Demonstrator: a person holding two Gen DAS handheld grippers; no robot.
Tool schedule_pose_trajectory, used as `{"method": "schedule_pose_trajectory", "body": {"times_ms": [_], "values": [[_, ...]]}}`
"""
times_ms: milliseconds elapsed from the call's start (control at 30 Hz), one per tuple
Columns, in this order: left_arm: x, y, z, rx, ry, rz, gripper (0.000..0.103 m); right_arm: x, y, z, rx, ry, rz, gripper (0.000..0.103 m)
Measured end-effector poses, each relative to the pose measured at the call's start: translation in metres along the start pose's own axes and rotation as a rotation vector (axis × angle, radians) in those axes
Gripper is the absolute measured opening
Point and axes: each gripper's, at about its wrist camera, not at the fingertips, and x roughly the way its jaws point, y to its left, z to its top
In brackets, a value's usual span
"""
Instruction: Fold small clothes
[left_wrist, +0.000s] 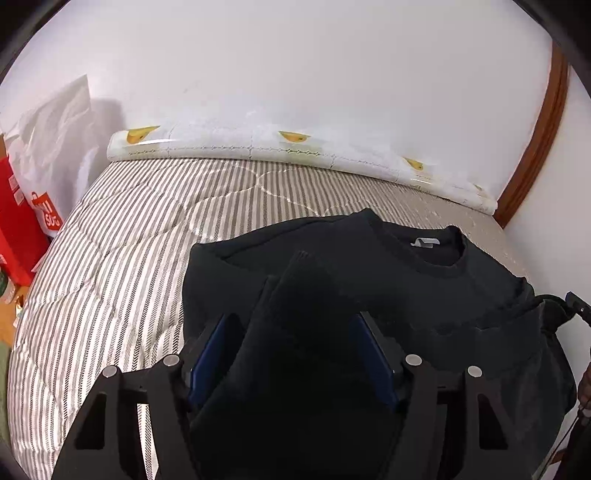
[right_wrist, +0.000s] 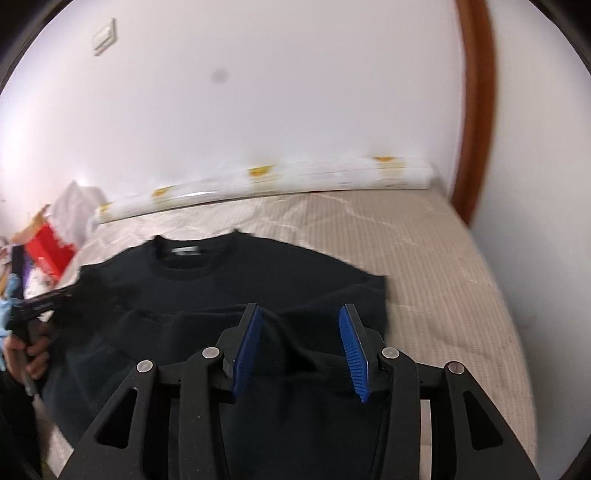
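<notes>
We held a black crew-neck sweatshirt (left_wrist: 388, 280) at centre frame on the striped quilted bed (left_wrist: 122, 266), its lower part already brought up over the chest. Our left gripper (left_wrist: 291, 332) gripped a raised fold; our right gripper (right_wrist: 301, 339) stood half-open, pads apparently clear. We judged side folds remained.

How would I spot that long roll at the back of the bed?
Look at the striped bed, then along the white wall behind it. The roll lies there beyond the black sweater: long, white, glossy, printed with yellow shapes.
</notes>
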Motion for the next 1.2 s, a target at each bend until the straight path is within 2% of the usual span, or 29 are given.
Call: {"method": "schedule_pose_trajectory", "body": {"times_ms": [33,133,267,367,467,567,733,767,833,900,967,1033,1200], "values": [[0.0,0.0,0.0,0.004,-0.001,-0.004,0.065,0.0,-0.005,-0.002,-0.001,0.001,-0.015,0.045],[0.0,-0.003,-0.001,0.014,-0.003,-0.003,0.058,0.005,-0.012,-0.011,-0.014,0.012,-0.027,0.058],[-0.001,-0.001,-0.002,0.009,-0.01,0.005,0.049,0.015,-0.014,-0.017,-0.029,0.029,-0.023,0.061],[-0.001,0.003,-0.001,-0.01,-0.002,0.0,0.047,0.013,-0.012,-0.02,-0.036,0.01,0.031,0.061],[0.002,0.003,-0.001,-0.015,0.005,-0.002,0.047,0.005,-0.005,-0.025,-0.068,-0.01,0.122,0.061],[0.002,0.003,-0.001,-0.017,0.004,-0.017,0.047,-0.002,0.0,-0.026,-0.093,-0.026,0.159,0.061],[0.0,0.004,-0.002,-0.032,-0.006,-0.018,0.047,0.017,0.004,-0.029,-0.14,0.032,0.009,0.062],[-0.001,0.005,-0.002,-0.035,-0.007,-0.018,0.043,0.025,0.004,-0.03,-0.145,0.05,-0.037,0.062],[-0.002,0.005,-0.003,-0.035,-0.011,0.0,0.032,0.038,0.003,-0.03,-0.143,0.085,-0.1,0.059],[-0.006,0.007,-0.003,-0.041,-0.026,0.001,0.02,0.048,0.002,-0.028,-0.14,0.103,-0.158,0.032],[-0.011,0.011,-0.004,-0.051,-0.043,-0.029,0.015,0.047,0.001,-0.025,-0.138,0.091,-0.147,0.023],[-0.017,0.011,-0.004,-0.042,-0.063,-0.05,0.014,0.04,0.004,-0.022,-0.14,0.049,-0.132,0.019],[-0.042,0.015,0.0,-0.053,-0.188,-0.071,0.013,0.021,0.003,-0.003,-0.096,-0.037,-0.077,0.017]]}}
